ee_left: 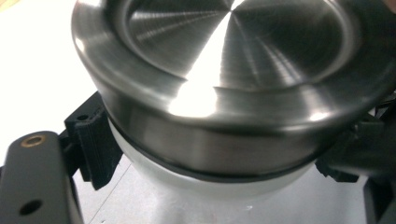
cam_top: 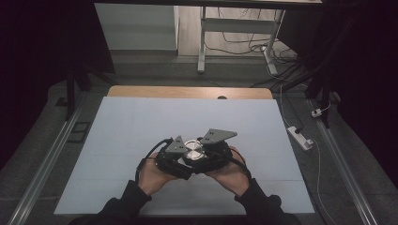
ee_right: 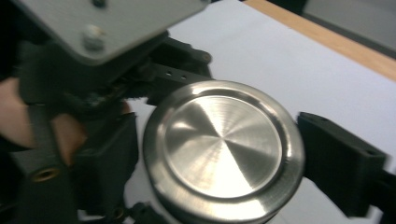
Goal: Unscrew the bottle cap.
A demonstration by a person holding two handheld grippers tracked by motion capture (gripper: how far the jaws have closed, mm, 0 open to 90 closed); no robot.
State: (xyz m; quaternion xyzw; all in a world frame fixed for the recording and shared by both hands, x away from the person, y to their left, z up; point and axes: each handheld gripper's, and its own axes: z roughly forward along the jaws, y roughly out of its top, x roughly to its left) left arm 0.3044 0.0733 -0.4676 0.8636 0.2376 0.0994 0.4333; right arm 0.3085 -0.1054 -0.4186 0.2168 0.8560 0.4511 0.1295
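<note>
Steel lid (ee_right: 223, 149) sits on a white jar (ee_left: 210, 186) pinched by the left gripper (cam_top: 174, 158), while the right gripper (cam_top: 213, 152) clamps the lid, apparently unscrewing it; next, twist.

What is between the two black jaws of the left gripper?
A white jar with a shiny steel lid, seen in the left gripper view.

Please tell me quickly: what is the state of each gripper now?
Left gripper: closed on the white body of the jar, below the metal lid.
Right gripper: jaws on either side of the metal lid, apparently gripping it.
</note>
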